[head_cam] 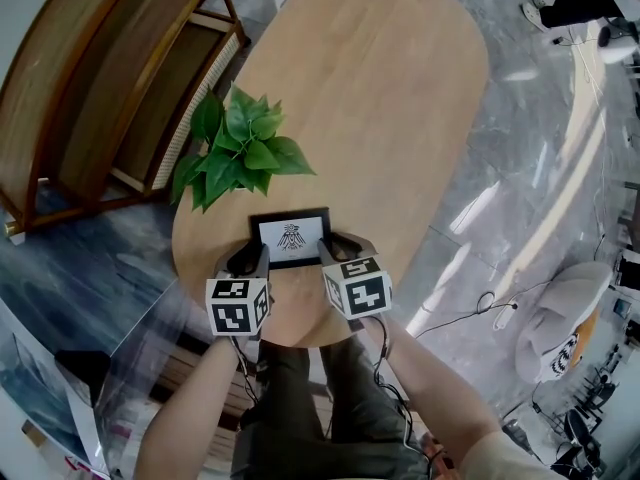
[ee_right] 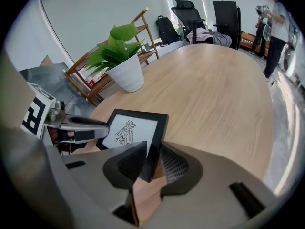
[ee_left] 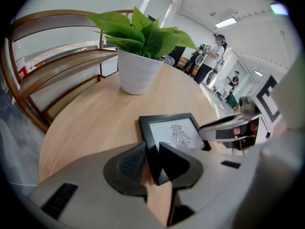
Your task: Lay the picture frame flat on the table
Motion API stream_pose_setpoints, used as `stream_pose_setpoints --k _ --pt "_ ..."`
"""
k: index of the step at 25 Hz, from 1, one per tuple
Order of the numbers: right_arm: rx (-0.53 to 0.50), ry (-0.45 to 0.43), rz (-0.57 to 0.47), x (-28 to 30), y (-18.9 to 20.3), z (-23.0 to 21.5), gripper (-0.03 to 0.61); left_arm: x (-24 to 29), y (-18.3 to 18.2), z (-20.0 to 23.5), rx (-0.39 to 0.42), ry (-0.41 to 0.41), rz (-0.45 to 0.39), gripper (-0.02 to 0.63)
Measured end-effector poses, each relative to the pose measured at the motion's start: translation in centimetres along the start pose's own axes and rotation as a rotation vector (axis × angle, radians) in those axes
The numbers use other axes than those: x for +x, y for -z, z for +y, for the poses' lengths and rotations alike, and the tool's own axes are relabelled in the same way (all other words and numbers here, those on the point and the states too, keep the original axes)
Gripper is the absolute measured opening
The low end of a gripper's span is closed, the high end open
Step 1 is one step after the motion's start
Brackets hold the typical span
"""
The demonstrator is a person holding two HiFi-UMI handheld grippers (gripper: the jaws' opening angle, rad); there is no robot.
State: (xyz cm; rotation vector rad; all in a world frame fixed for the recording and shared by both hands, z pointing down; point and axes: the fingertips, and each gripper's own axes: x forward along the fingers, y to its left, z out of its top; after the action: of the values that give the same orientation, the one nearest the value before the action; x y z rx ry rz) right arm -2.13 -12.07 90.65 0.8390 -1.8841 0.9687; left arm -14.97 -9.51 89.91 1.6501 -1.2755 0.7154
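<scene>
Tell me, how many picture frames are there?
1. The picture frame is at the table's near end, by the plant, held by left gripper and right gripper.

Long oval worktop (head_cam: 380,98) of pale wood, mostly bare. Near its close end, by the left edge, a leafy green plant (head_cam: 238,148) stands upright in a white pot (ee_left: 138,73). Closer still, a black picture frame (head_cam: 290,236) sits face up; contact with the wood is unclear.

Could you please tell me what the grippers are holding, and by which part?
Both hold the picture frame: left gripper on its left edge, right gripper on its right edge.
</scene>
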Motion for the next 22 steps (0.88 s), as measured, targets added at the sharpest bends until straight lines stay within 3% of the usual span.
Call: stream_pose_setpoints --k 8,12,18,22 --pt "-0.021 0.024 -0.047 -3.5 -2.5 0.0 0.072 -3.0 -2.6 -1.0 0.05 0.018 -0.047 0.084" --pt "-0.039 0.034 -0.095 -7.8 -4.9 0.8 0.029 -6.4 -5.0 -2.1 0.065 0.017 -0.089 0.066" --pt "-0.083 0.018 -0.208 -16.8 -9.7 3.8 0.015 -14.0 -10.5 -5.1 0.136 0.021 -0.211 0.035" --pt "-0.043 -0.025 -0.289 -22.5 -12.6 6.5 0.011 -20.0 -14.3 -7.1 0.184 0.034 -0.3 0.028"
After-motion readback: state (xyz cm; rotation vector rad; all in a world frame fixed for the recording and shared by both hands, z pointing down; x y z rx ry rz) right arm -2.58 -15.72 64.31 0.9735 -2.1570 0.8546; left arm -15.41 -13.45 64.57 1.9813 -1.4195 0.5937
